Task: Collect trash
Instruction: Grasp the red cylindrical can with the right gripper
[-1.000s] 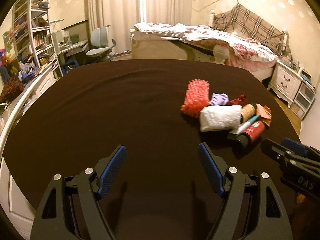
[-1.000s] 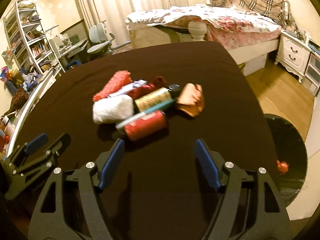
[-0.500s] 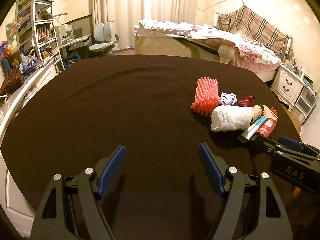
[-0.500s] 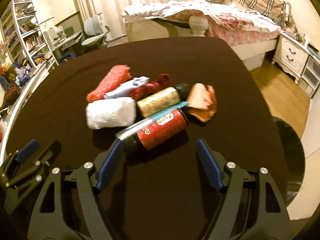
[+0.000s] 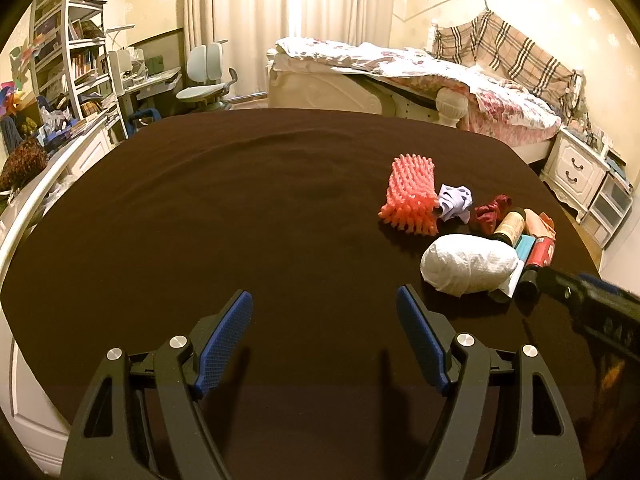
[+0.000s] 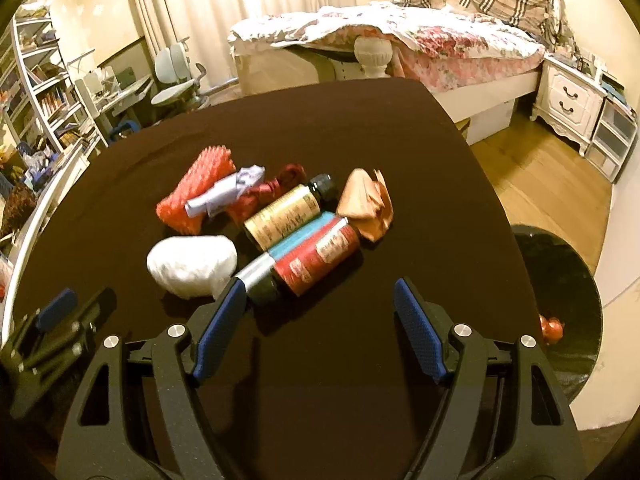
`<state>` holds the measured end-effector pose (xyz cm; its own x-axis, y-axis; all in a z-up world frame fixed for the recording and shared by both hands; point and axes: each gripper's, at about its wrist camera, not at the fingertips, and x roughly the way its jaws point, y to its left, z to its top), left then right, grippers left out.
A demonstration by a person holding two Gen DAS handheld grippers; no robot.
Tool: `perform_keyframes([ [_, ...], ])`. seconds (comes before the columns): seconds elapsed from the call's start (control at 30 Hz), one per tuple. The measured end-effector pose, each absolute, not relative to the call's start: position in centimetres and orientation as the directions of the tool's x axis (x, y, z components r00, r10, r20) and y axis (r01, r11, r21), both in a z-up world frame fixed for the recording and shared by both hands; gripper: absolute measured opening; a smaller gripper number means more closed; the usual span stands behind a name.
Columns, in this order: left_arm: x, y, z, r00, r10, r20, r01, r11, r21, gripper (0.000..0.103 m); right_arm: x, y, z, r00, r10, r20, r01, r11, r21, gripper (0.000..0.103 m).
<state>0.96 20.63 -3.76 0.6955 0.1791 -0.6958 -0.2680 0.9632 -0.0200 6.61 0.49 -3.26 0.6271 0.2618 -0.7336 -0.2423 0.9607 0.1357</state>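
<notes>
A heap of trash lies on the dark brown table (image 6: 320,128): a red can (image 6: 320,254) on its side, a gold can (image 6: 284,214), a teal and silver tube (image 6: 288,252), a white wad (image 6: 192,264), a pink foam net (image 6: 196,192), a lilac scrap (image 6: 228,196), a red wrapper (image 6: 276,184) and an orange wrapper (image 6: 366,204). My right gripper (image 6: 318,308) stands open just short of the red can, nothing between its fingers. Over bare cloth my left gripper (image 5: 324,316) is open and empty, left of the white wad (image 5: 468,266).
A black-lined bin (image 6: 560,292) with a small red item inside stands on the floor right of the table. A bed (image 6: 420,40), a white nightstand (image 6: 568,100), a desk with a chair (image 5: 204,84) and bookshelves (image 5: 68,48) ring the room.
My right gripper has moved in toward the heap, so the red can now lies close before its fingers. The left view has shifted slightly, with the right gripper reaching further in at its right edge.
</notes>
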Motion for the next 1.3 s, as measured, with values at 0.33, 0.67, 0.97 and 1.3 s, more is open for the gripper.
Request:
perform_keyframes([
  [0.33, 1.1, 20.3, -3.8, 0.693, 0.178, -0.699, -0.259, 0.966, -0.011, 0.075, 7.3, -0.3, -4.2, 0.617, 0.215, -0.757, -0.211, 0.972, 0.104, 0.075],
  [0.67, 1.1, 19.6, -3.9, 0.697, 0.159, -0.7, -0.241, 0.97, -0.02, 0.075, 7.3, 0.2, -4.1, 0.609, 0.224, -0.761, -0.24, 0.966, 0.093, 0.048],
  [0.97, 1.2, 19.4, -3.9, 0.694, 0.155, -0.703, -0.235, 0.972, -0.018, 0.075, 6.5, -2.3, -4.0, 0.6, 0.222, -0.768, -0.225, 0.969, 0.105, 0.045],
  [1.3, 1.6, 18.2, -3.8, 0.707, 0.122, -0.696, -0.206, 0.978, -0.037, 0.075, 7.6, -1.1, -4.1, 0.597, 0.261, -0.759, -0.268, 0.956, 0.117, 0.044],
])
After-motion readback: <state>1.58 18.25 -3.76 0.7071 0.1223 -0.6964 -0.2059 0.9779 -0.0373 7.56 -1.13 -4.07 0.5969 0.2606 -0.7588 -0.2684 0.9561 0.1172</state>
